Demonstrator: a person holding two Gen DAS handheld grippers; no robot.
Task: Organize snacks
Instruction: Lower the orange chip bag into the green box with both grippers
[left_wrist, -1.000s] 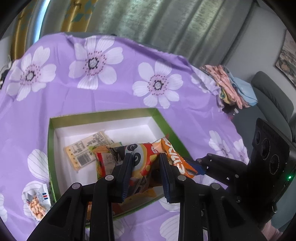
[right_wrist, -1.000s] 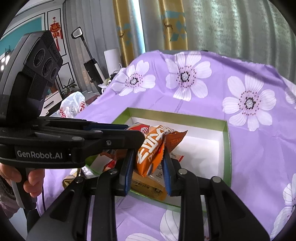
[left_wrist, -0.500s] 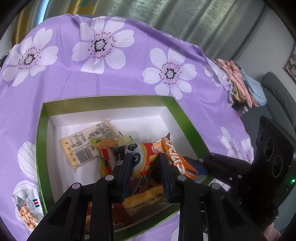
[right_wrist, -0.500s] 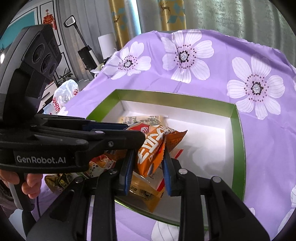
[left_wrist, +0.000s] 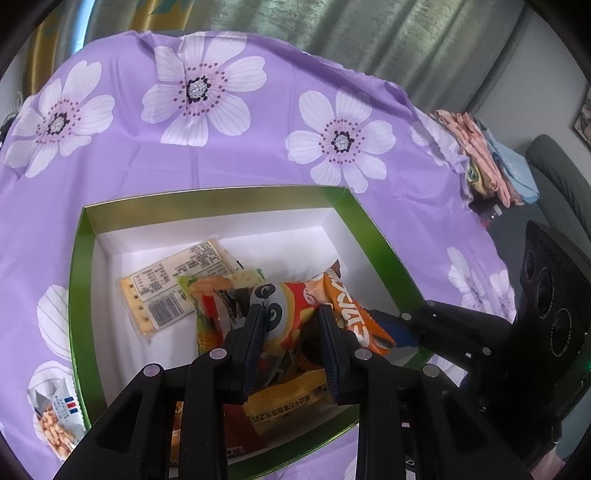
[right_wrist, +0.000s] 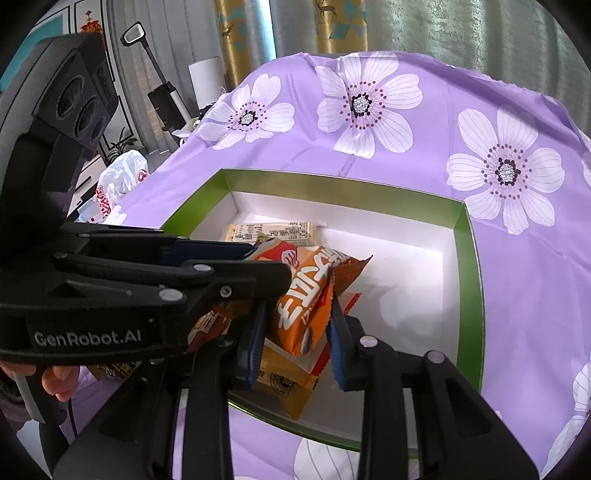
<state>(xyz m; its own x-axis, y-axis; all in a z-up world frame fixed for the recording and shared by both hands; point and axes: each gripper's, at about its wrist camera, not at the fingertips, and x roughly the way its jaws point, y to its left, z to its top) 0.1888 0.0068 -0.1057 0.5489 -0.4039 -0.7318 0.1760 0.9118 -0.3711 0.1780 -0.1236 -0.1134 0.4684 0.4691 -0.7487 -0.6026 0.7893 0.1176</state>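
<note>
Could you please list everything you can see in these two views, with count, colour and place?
box: one, green rim, white inside, on the cloth.
tablecloth: one, purple with white flowers, under the box.
cracker pack: one, pale yellow, label up, flat in the box.
panda packet: one, red-orange, over the box between the left pads.
orange packet: one, over the box between the right pads.
yellow packet: one, near end of the box.
peanut packet: one, white, on the cloth outside the box.
left gripper: black, shut on the panda packet.
right gripper: black, jaws opening around the orange packet.
</note>
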